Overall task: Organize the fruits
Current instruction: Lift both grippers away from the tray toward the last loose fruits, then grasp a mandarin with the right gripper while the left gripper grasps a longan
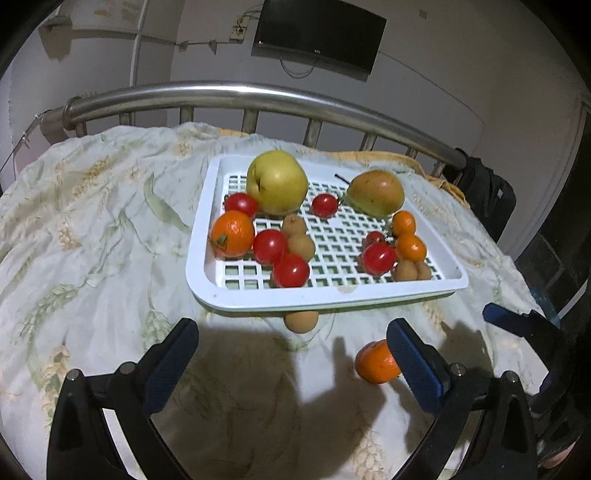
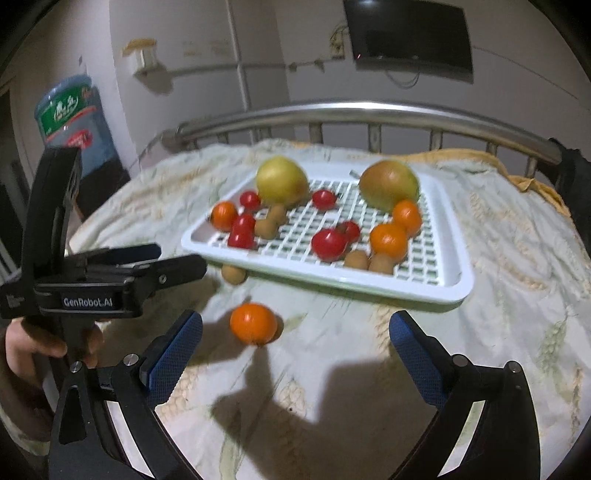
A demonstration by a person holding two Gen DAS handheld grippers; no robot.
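A white slotted tray (image 1: 207,206) (image 2: 436,291) lies on the bed and holds a yellow apple (image 1: 277,181), a pear (image 1: 375,192), several cherry tomatoes (image 1: 269,245), small oranges (image 1: 232,232) and brown longans (image 1: 301,245). A loose orange (image 1: 375,362) (image 2: 253,323) and a loose longan (image 1: 301,320) (image 2: 233,274) lie on the sheet in front of the tray. My left gripper (image 1: 291,354) is open and empty, with the loose orange beside its right finger. My right gripper (image 2: 295,347) is open and empty, just behind that orange. The left gripper also shows in the right wrist view (image 2: 166,262).
The floral bedsheet (image 1: 92,221) covers the bed, with a steel rail (image 1: 240,92) behind it. A water jug (image 2: 70,114) stands at the left and a dark bag (image 1: 487,195) at the bed's right edge. A wall TV (image 1: 317,33) hangs behind.
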